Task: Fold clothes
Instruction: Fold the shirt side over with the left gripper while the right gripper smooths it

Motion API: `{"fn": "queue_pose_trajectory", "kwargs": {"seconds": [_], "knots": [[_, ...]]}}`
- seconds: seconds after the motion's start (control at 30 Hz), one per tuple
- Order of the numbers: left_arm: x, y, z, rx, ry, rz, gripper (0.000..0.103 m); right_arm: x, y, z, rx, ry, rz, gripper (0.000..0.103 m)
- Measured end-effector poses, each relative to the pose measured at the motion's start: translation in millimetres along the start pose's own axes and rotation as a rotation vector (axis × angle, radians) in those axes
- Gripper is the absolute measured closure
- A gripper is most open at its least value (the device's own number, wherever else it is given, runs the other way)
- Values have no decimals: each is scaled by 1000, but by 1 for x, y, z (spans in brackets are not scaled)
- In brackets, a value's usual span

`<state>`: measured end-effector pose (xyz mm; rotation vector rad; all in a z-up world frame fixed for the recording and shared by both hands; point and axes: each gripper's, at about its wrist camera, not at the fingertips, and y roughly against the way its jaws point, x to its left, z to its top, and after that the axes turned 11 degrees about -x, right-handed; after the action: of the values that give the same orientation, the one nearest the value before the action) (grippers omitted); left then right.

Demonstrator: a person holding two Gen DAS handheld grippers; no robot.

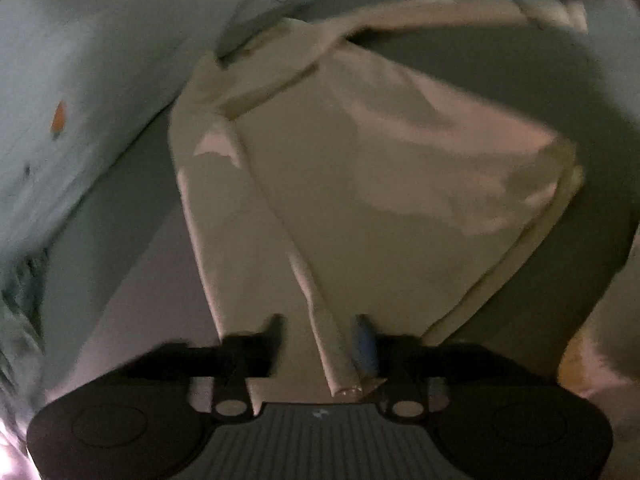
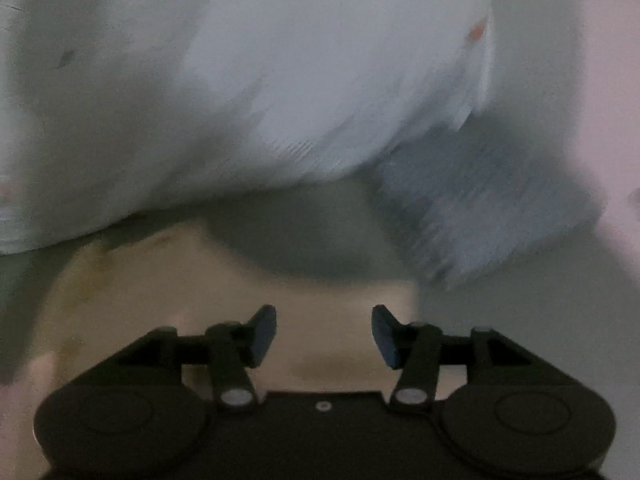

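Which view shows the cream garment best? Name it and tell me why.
The left wrist view: the cream garment fills the frame, its folds and hems traceable, and a rolled edge runs down between the left claw's fingers. The right wrist view shows only a blurred cream patch behind the open right claw.

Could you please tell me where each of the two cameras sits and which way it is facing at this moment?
Left wrist: sits on the left tongs, looking forward and down along the fingers onto a cream garment; a rolled edge of it lies between the fingers, though the grip itself is blurred.
Right wrist: sits on the right tongs, whose fingers stand apart over cream cloth, facing a pale blue garment.
Shared: both show the cream garment and the pale blue one with an orange mark on a grey surface.
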<state>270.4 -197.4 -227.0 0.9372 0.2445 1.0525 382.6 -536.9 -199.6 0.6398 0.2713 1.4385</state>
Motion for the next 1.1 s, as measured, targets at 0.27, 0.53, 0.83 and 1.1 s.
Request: {"fn": "queue_pose_trajectory", "kwargs": {"seconds": [0.27,0.53,0.83,1.1], "knots": [[67,14,-15,-13,367,80,32,50,32,-97,215,-180,231,10],[121,-10,-12,-67,443,114,18,98,12,-65,153,-77,355,0],[204,-84,21,-102,613,70,4,153,-70,21,82,180,371,1],[264,-143,37,-106,678,111,4,210,-192,60,205,311,488,11]]}}
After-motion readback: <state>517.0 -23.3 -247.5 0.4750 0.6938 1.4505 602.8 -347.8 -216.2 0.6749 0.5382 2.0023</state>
